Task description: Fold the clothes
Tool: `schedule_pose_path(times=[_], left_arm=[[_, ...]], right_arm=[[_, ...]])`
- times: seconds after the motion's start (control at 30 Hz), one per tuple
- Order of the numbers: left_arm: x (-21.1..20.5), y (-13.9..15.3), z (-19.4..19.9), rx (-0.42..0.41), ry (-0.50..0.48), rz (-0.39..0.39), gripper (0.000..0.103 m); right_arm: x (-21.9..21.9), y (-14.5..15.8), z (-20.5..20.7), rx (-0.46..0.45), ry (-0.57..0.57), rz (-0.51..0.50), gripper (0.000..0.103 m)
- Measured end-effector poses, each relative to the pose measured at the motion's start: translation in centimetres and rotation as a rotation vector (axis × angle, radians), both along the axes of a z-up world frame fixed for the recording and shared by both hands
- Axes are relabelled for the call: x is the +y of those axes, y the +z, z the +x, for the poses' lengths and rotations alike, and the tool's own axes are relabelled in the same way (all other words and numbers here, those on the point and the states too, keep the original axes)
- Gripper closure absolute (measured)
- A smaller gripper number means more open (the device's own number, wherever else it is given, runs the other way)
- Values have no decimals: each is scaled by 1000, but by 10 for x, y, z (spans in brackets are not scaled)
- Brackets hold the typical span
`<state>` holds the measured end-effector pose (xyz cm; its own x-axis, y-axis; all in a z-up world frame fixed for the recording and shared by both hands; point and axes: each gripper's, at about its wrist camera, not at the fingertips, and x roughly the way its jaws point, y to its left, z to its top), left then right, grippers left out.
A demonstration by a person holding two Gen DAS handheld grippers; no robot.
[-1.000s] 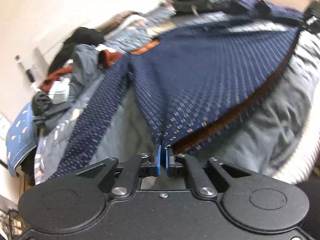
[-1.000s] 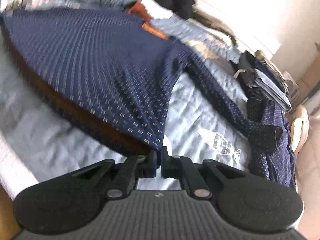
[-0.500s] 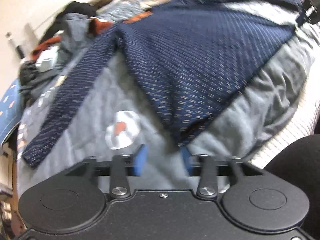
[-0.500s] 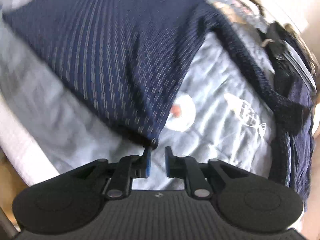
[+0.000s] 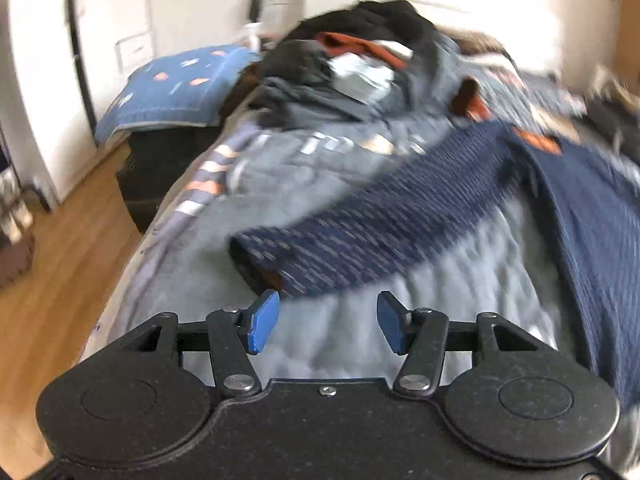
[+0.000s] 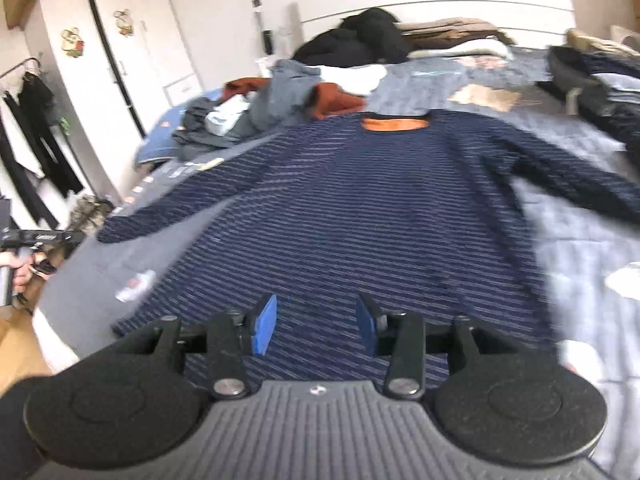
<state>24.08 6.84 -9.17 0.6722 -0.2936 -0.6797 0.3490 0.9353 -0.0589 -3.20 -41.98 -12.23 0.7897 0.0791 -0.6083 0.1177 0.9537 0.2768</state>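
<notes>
A navy sweater (image 6: 360, 220) with pale stripes and an orange neck label lies spread flat on the grey bedspread (image 6: 580, 248), both sleeves out to the sides. My right gripper (image 6: 316, 324) hovers over its bottom hem; its jaws are opening and hold nothing. In the left wrist view my left gripper (image 5: 326, 326) stands open just short of the cuff of the sweater's left sleeve (image 5: 360, 248), its blue pads (image 5: 264, 322) apart from the cloth. The right wrist view shows the left gripper (image 6: 36, 236) at the bed's left edge, held by a hand.
A heap of unfolded clothes (image 6: 280, 92) covers the head of the bed. A blue pillow (image 5: 176, 84) lies at the far left corner. Dark folded garments (image 6: 592, 80) sit at the right. A white wardrobe (image 6: 108, 60) and wooden floor (image 5: 60, 280) flank the bed's left side.
Both grippers were shut on the sweater's hem corners and have let go and opened. The sweater now lies flat. The left gripper has swung left to the sleeve cuff; both views have rolled level.
</notes>
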Motion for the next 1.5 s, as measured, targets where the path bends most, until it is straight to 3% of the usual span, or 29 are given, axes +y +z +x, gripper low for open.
schedule_pose_path(times=[0.17, 0.37, 0.4, 0.5, 0.6, 0.77, 0.87, 0.97, 1.0, 1.07, 1.1, 1.13, 1.23, 1.43, 1.5], left_arm=[[31, -22, 44, 119, 7, -187, 51], [29, -52, 68, 171, -15, -250, 51], [28, -55, 72, 174, -22, -265, 57], [24, -57, 78, 169, -41, -249, 95], [24, -51, 78, 129, -48, -226, 97], [74, -19, 84, 10, 75, -294, 98], [90, -10, 90, 21, 83, -281, 98], [85, -11, 88, 37, 55, -190, 95], [85, -14, 86, 45, 57, -185, 89], [86, -18, 83, 59, 62, -176, 71], [86, -20, 81, 67, 65, -171, 56], [90, -22, 80, 60, 83, -174, 50], [99, -26, 85, 73, 138, -246, 49], [90, -37, 110, 104, 159, -265, 47], [86, -44, 122, 144, 170, -287, 40]], right_arm=[[30, -16, 44, 16, 41, 56, 58], [57, -25, 65, 20, 69, 122, 58], [60, -25, 67, 21, 71, 124, 58], [66, -25, 69, 23, 75, 135, 58], [71, -25, 71, 27, 79, 140, 58], [72, -24, 69, 25, 78, 151, 58], [71, -25, 67, 26, 72, 168, 58], [70, -28, 65, 34, 68, 168, 58], [70, -29, 64, 37, 65, 172, 58], [69, -31, 63, 40, 63, 177, 58], [68, -32, 63, 41, 63, 179, 58], [68, -33, 63, 41, 63, 181, 58], [66, -34, 64, 44, 65, 187, 58], [68, -32, 77, 32, 72, 194, 57], [70, -33, 80, 29, 76, 216, 57]])
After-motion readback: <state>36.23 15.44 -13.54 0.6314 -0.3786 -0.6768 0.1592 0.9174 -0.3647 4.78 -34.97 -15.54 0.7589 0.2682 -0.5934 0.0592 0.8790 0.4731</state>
